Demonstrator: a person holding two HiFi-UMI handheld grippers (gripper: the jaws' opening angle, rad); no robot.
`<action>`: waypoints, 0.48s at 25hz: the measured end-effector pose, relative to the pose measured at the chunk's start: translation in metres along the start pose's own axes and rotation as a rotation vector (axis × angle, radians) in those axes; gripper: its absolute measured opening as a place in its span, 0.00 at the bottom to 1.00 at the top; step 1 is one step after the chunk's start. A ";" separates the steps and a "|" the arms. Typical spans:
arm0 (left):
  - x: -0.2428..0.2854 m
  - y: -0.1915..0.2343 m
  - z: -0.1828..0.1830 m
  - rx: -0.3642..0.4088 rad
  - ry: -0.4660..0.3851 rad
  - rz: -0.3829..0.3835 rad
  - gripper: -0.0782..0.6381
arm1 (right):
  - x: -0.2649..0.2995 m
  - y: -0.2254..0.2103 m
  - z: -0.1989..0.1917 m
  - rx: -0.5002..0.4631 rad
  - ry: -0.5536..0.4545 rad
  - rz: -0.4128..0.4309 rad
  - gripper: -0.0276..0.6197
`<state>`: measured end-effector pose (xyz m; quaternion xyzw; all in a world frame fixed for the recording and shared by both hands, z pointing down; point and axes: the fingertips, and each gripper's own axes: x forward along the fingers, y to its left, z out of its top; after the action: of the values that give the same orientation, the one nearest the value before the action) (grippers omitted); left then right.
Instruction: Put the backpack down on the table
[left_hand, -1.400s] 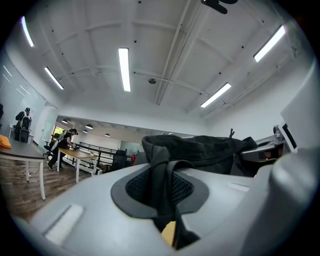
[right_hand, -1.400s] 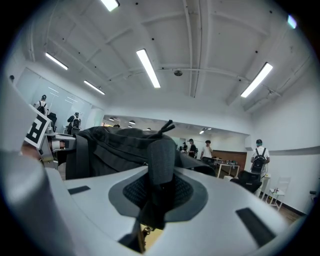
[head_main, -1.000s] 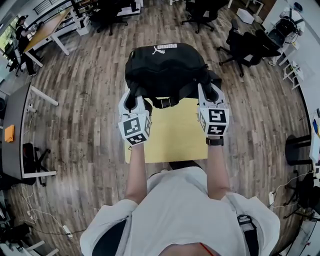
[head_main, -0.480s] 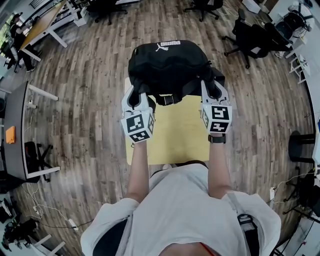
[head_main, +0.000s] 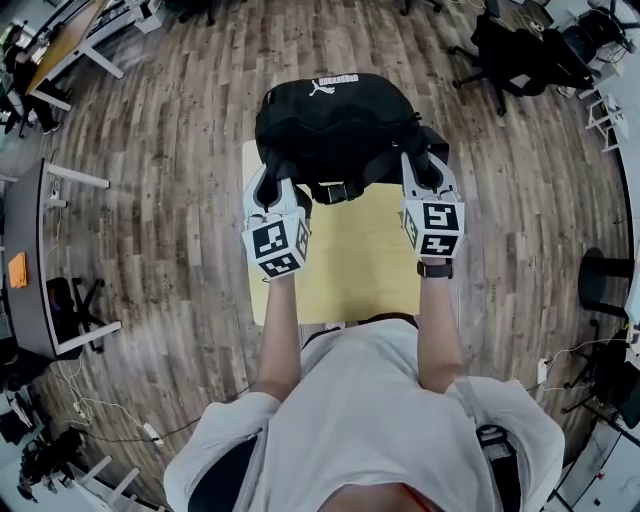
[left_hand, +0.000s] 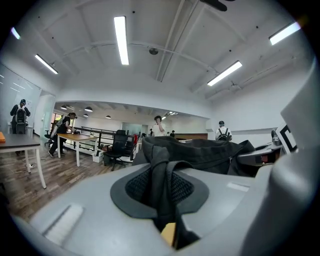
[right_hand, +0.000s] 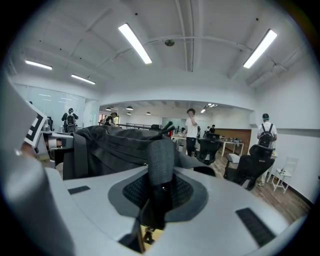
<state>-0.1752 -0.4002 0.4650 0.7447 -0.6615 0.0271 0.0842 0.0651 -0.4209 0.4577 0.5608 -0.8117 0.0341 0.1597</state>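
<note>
The backpack (head_main: 335, 125) is black and slumped, with a white leaping-cat logo and lettering on its far side. It fills the upper centre of the head view, over the far end of the yellow desk (head_main: 350, 270). The left claw (head_main: 272, 182) is clamped on a webbing strap (left_hand: 161, 182), and the right claw (head_main: 420, 170) on a padded strap (right_hand: 161, 160). The bag covers the desk's far edge, so I cannot tell whether its base touches the top.
</note>
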 end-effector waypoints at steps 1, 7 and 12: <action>0.003 0.002 -0.004 -0.003 0.006 0.002 0.18 | 0.004 0.001 -0.003 0.000 0.007 0.002 0.14; 0.027 0.001 -0.025 -0.019 0.052 0.013 0.18 | 0.033 -0.008 -0.021 -0.001 0.049 0.017 0.13; 0.046 0.009 -0.046 -0.032 0.096 0.032 0.18 | 0.058 -0.008 -0.038 0.008 0.087 0.038 0.13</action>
<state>-0.1747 -0.4390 0.5180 0.7306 -0.6687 0.0536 0.1272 0.0625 -0.4670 0.5099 0.5438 -0.8144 0.0646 0.1919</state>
